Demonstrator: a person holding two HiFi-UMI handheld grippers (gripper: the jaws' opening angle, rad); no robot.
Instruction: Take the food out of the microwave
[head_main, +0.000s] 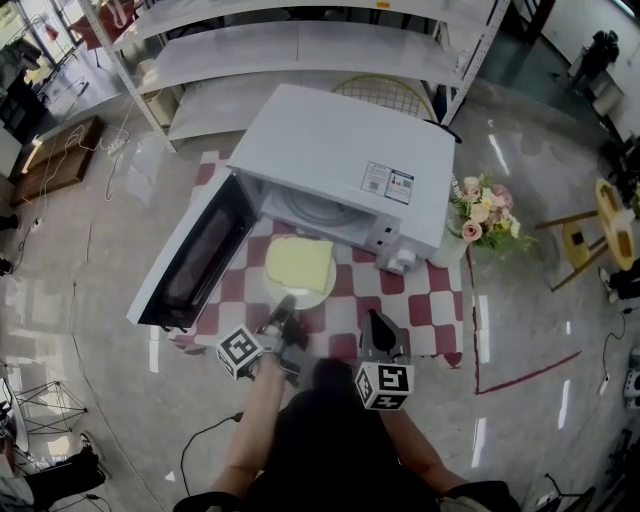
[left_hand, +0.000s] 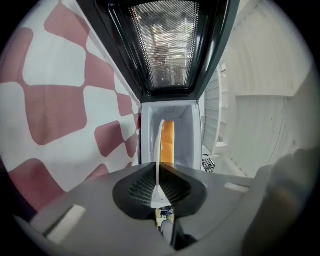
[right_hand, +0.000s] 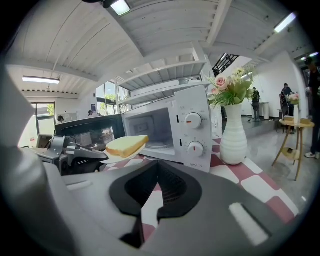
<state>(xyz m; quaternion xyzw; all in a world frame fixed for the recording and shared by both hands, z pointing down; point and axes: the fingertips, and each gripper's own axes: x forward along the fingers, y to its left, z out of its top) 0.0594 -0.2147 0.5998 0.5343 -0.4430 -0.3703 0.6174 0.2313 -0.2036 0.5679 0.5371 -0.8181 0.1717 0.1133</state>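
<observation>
The door (head_main: 195, 255) of the microwave (head_main: 350, 150) hangs wide open at left. Beside it we see the left hand-held gripper (head_main: 287, 306) pinching the near rim of a plate (head_main: 322, 292). The plate carries a bread slice (head_main: 298, 262) just outside the cavity, above the checked cloth (head_main: 432, 292). To its right, the right hand-held gripper (head_main: 377, 322) hovers, jaws a sliver apart with nothing between them. A vase of flowers (head_main: 482, 212) stands at far right.

The microwave (head_main: 340, 150) is white, the cloth (head_main: 430, 290) under it checked red and white. Before the microwave, the bread (head_main: 298, 262) is yellow, its plate (head_main: 312, 298) white; beside it, pink flowers (head_main: 482, 210).
</observation>
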